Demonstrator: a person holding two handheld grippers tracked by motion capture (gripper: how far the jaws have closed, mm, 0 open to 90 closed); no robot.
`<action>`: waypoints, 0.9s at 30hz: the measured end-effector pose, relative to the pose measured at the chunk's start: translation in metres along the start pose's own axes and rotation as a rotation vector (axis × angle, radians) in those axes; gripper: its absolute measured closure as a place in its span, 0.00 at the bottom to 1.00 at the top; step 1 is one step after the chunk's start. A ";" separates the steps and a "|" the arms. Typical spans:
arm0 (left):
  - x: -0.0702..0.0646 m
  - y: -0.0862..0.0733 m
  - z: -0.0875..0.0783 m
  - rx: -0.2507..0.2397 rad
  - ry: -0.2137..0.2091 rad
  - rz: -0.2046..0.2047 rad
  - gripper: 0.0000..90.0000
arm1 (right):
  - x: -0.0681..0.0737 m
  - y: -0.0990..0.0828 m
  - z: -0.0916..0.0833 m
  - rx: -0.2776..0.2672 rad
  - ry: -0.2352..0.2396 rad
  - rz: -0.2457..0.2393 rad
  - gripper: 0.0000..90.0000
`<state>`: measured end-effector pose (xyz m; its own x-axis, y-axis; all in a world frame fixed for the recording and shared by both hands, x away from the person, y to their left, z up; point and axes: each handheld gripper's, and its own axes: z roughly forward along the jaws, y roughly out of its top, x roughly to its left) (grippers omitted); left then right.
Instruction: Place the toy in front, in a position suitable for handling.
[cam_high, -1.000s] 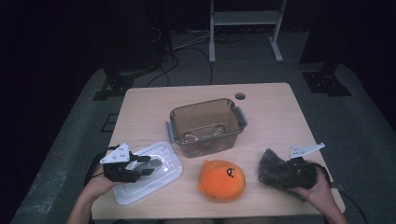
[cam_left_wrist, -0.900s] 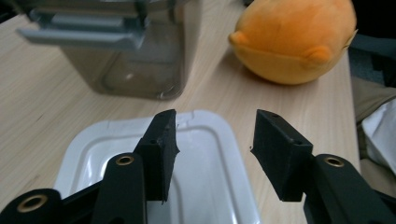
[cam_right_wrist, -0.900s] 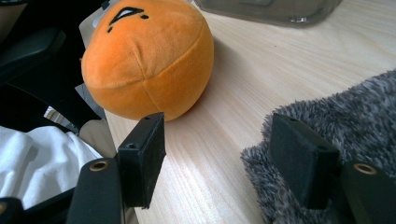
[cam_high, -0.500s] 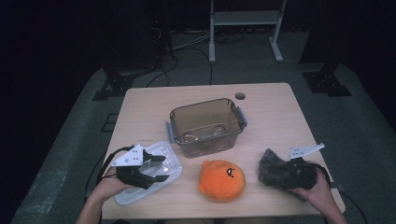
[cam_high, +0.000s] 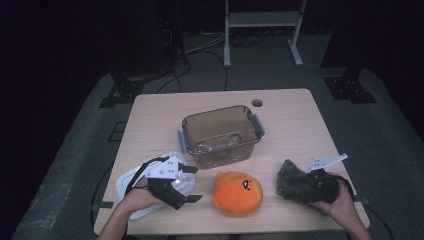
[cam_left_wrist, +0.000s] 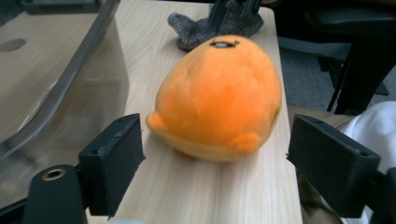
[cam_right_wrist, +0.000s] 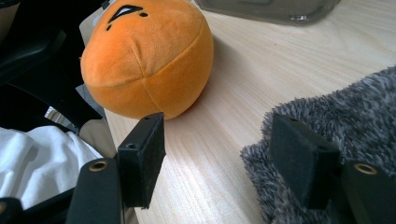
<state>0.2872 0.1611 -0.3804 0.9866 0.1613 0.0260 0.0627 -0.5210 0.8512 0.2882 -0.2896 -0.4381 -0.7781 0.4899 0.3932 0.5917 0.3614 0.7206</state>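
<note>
My left gripper (cam_high: 194, 184) lies low over the white lid (cam_high: 125, 186) and points right at the orange plush toy (cam_high: 238, 193). Its jaws have just been opening and hold nothing. In the left gripper view the plush (cam_left_wrist: 219, 95) sits just beyond the open left gripper (cam_left_wrist: 222, 170). My right gripper (cam_high: 305, 184) rests at the grey fuzzy cloth (cam_high: 290, 179) near the table's right front corner. In the right gripper view the right gripper (cam_right_wrist: 222, 163) stands open, one jaw over bare wood and the other against the cloth's (cam_right_wrist: 336, 116) edge.
A clear brown plastic container (cam_high: 222, 134) with side latches stands in the middle of the wooden table (cam_high: 300, 120). A round cable hole (cam_high: 257, 103) lies behind it. The table's front edge runs close to both hands.
My left gripper has moved right across the lid toward the orange plush, and its jaws stand wider apart. The right gripper and the grey cloth have stayed put.
</note>
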 end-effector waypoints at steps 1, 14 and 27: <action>0.000 0.003 0.004 -0.003 -0.005 -0.004 0.16 | 0.000 0.000 0.000 0.000 0.000 -0.001 0.39; 0.003 0.024 0.032 -0.040 -0.060 -0.012 0.11 | 0.001 0.000 -0.001 -0.001 0.000 -0.004 0.39; 0.010 0.032 0.060 -0.029 -0.089 -0.005 0.13 | 0.000 0.000 -0.001 -0.002 -0.001 -0.005 0.39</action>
<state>0.3078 0.0958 -0.3840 0.9958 0.0880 -0.0241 0.0648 -0.4956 0.8661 0.2878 -0.2907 -0.4372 -0.7810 0.4887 0.3889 0.5871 0.3621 0.7240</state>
